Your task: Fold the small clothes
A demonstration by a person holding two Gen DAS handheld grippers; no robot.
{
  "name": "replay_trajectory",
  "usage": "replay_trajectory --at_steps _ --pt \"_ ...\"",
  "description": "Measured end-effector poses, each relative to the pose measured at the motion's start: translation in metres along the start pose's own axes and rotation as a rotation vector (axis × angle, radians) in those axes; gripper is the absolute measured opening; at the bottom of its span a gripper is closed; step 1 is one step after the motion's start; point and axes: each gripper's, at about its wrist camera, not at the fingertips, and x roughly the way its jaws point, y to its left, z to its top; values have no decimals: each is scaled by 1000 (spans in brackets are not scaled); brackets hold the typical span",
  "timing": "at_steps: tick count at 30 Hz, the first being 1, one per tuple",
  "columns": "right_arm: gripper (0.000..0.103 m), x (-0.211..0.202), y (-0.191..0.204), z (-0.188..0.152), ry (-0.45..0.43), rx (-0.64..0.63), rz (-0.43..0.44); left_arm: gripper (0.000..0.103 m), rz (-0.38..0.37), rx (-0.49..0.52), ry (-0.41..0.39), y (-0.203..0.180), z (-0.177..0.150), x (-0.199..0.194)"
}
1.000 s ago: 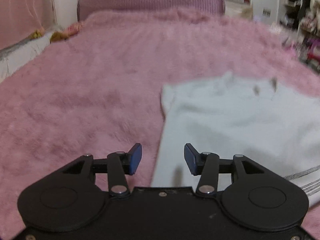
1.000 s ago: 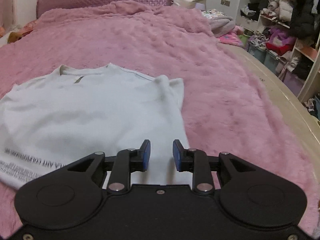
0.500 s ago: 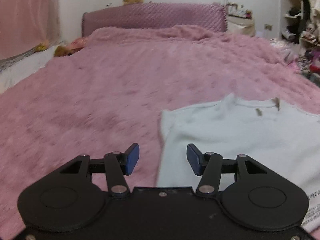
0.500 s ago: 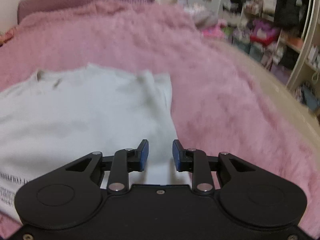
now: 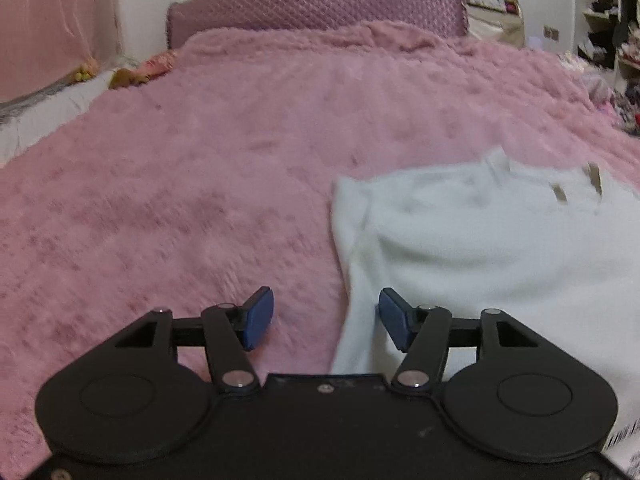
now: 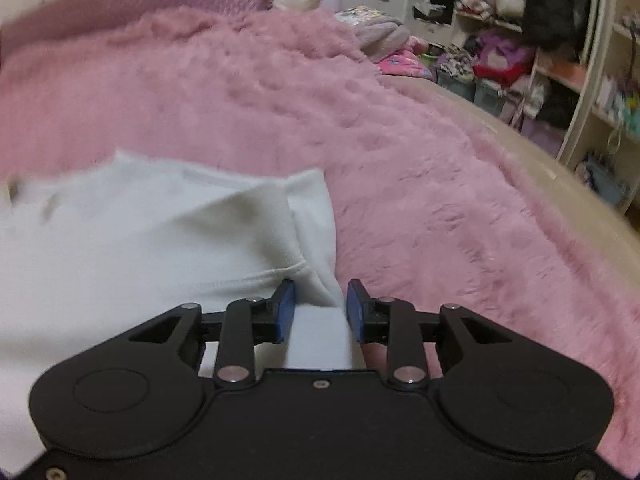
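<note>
Both tools are closing in on the two side edges of a white T-shirt [image 5: 492,256] lying flat on the pink fuzzy blanket [image 5: 200,184] near the bed's foot edge. The left tool [image 5: 326,318] is opening, its jaws straddling one edge; the right tool [image 6: 320,310] stands narrowly apart around the other edge fold without pinching. Next, I judge, each must clamp its edge before folding toward the headboard [image 5: 316,10].

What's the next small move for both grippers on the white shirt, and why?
Probably lower both onto the white shirt's side edges, then close. The left gripper is opening astride the left edge; the right gripper brackets the right edge, pads apart, nothing pinched.
</note>
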Motion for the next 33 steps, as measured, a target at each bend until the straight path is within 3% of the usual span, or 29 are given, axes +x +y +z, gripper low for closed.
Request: replay_trajectory --at_steps 3,6,10,13,18,24,27,31,33 --pt "23 -8 6 5 -68 -18 60 60 -7 -15 -12 2 15 8" --pt "23 -1 20 11 -91 -86 58 60 21 12 -8 -3 16 16" --pt "23 29 24 16 -21 -96 21 69 31 49 61 -7 13 48" --pt "23 45 16 15 18 -46 41 73 46 36 47 -9 12 51" --pt "25 46 26 10 0 -108 10 72 65 36 42 -14 20 43" --pt "25 10 24 23 -108 -99 22 71 25 -29 -33 -15 46 28" --pt "26 -5 25 27 -181 -90 62 71 -9 -7 -35 -27 54 42" --pt "27 19 28 23 -113 -122 58 75 -12 32 85 -43 44 94" --pt "34 48 26 14 -16 -114 56 78 -1 2 46 -44 38 99"
